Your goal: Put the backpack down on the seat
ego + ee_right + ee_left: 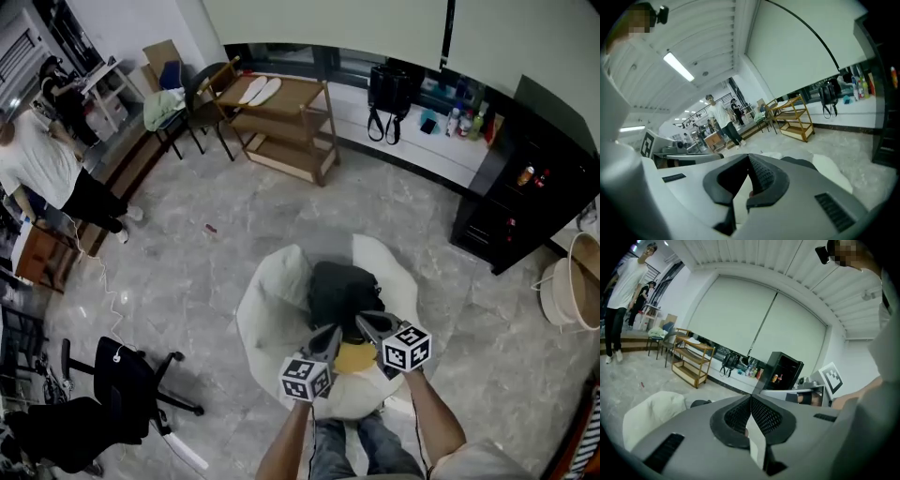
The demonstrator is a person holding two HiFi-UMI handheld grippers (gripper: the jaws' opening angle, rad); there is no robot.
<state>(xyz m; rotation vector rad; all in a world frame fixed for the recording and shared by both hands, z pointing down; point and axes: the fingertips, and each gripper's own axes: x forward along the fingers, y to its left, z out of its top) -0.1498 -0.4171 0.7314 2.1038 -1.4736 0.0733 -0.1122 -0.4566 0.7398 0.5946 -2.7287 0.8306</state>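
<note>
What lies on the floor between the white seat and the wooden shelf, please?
Nothing: the head view shows bare floor between the white seat and the wooden shelf.

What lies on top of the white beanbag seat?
A black backpack lies on the beanbag seat. A yellow thing beside it is partly covered by the left gripper and right gripper; unidentifiable.

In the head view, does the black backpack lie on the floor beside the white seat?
No, the black backpack rests on top of the white seat, near its middle.
</note>
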